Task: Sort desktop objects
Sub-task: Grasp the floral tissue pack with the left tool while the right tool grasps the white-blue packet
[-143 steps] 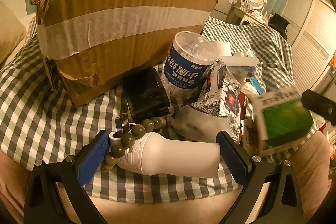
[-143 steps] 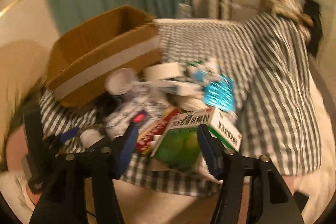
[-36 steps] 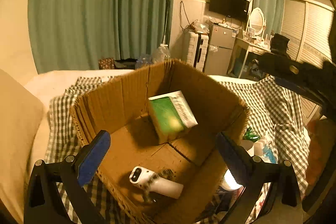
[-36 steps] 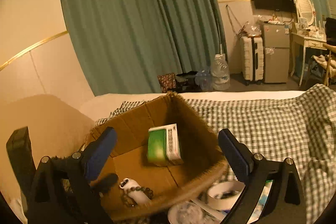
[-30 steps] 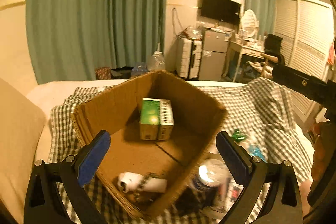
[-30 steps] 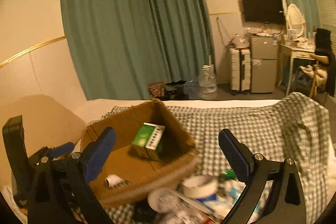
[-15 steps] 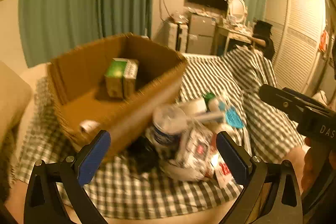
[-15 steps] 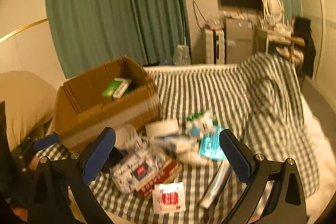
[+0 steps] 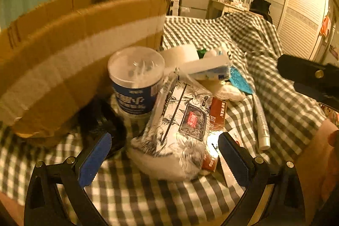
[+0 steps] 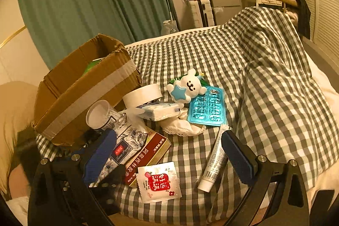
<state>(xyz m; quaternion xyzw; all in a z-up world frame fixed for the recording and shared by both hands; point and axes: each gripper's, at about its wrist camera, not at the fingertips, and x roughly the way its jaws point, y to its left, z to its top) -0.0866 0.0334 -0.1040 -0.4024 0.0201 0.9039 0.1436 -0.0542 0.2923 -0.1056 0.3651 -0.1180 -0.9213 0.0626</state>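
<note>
A taped cardboard box [image 9: 74, 46] fills the left of the left wrist view. My left gripper [image 9: 164, 159] is open and empty, low over a black-and-white printed pack [image 9: 180, 120], with a blue-labelled clear-lidded tub [image 9: 135, 82] behind it and a black object [image 9: 99, 120] to its left. In the right wrist view my right gripper [image 10: 169, 160] is open and empty above a red-and-white sachet [image 10: 157, 181], a dark red box [image 10: 148, 158] and a white tube [image 10: 214, 166]. A corner of the green box [image 10: 91, 66] shows inside the cardboard box [image 10: 84, 94].
Farther back on the checked cloth [image 10: 264, 77] lie a tape roll [image 10: 142, 94], a white bear toy [image 10: 188, 86], a blue blister pack [image 10: 207, 107] and a tissue pack [image 10: 159, 111]. The right gripper's body [image 9: 307, 77] and a hand [image 9: 330, 162] show at the left view's right edge.
Both grippers have come down from above the cardboard box to the pile beside it. Both remain open and empty; the green box stays inside the cardboard box.
</note>
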